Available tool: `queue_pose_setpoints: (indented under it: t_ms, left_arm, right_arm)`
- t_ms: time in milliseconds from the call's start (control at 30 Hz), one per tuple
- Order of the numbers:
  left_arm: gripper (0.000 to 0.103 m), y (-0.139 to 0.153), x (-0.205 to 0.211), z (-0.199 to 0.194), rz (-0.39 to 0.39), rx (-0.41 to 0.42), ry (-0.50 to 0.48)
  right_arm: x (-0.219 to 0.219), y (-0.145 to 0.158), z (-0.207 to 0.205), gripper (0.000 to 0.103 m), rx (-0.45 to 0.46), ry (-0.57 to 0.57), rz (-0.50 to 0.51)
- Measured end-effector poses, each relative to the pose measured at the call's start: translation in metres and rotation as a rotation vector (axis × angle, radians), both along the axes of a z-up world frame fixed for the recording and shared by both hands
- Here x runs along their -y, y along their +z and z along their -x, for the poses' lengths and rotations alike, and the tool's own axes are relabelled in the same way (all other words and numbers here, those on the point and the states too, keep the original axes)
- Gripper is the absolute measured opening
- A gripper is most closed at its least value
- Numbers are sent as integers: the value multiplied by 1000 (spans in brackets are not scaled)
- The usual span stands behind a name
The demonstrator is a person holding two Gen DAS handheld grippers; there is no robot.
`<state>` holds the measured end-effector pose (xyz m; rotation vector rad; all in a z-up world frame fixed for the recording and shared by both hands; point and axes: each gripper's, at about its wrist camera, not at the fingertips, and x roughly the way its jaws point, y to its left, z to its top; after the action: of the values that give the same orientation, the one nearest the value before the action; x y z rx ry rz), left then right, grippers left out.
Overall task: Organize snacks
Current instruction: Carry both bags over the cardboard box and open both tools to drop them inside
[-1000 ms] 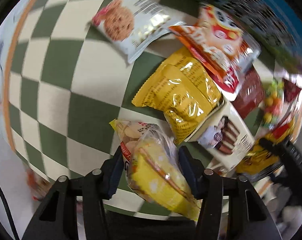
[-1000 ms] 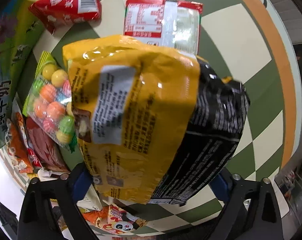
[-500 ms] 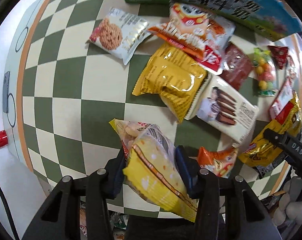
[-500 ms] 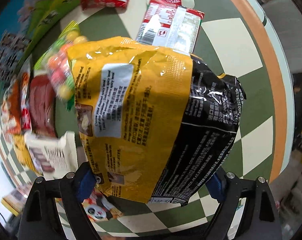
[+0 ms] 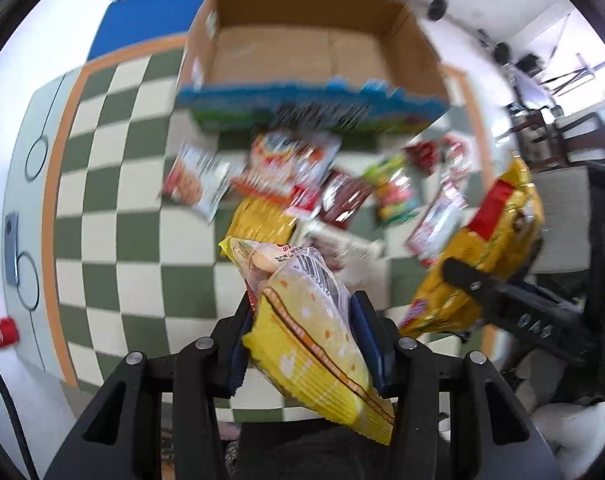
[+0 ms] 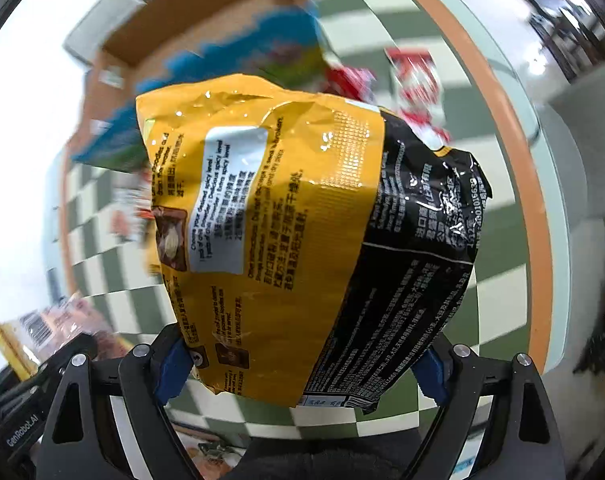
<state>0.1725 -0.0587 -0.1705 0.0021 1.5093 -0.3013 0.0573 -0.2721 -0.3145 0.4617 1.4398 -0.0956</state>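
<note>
Both packets had risen off the table toward the cardboard box (image 5: 314,48).
We kept left gripper (image 5: 310,344) fingers clamped on the yellow snack bag (image 5: 314,332), right gripper (image 6: 302,364) on the noodle packet (image 6: 302,232), short of the box; slick film might slip.

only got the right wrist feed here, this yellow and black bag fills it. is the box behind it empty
Observer: From the left wrist view, yes: the cardboard box shows only its bare brown floor.
Operator: what's the left gripper doing
Observer: The left gripper is shut on a pale yellow snack packet, held above the checkered table.
Operator: anything left on the table near the box
Observer: Yes, a blurred pile of snack packs lies just in front of the box. Your right gripper with the yellow and black bag shows to the right of that pile.
</note>
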Motion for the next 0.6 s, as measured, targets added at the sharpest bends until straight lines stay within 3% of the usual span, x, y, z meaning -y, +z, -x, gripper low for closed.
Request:
queue_pose_setpoints:
  t_ms: [133, 300, 433, 600]
  left_arm:
    - [44, 36, 13, -50, 53, 35, 0]
    - [44, 46, 32, -136, 47, 54, 51]
    - [44, 25, 47, -210, 41, 17, 72]
    - [44, -16, 62, -279, 18, -55, 60]
  right_arm:
    - [5, 46, -18, 92, 47, 51, -25]
    - [28, 76, -63, 92, 95, 127, -13]
    - [39, 76, -110, 92, 94, 183, 2]
    - [52, 53, -174, 92, 45, 232, 4]
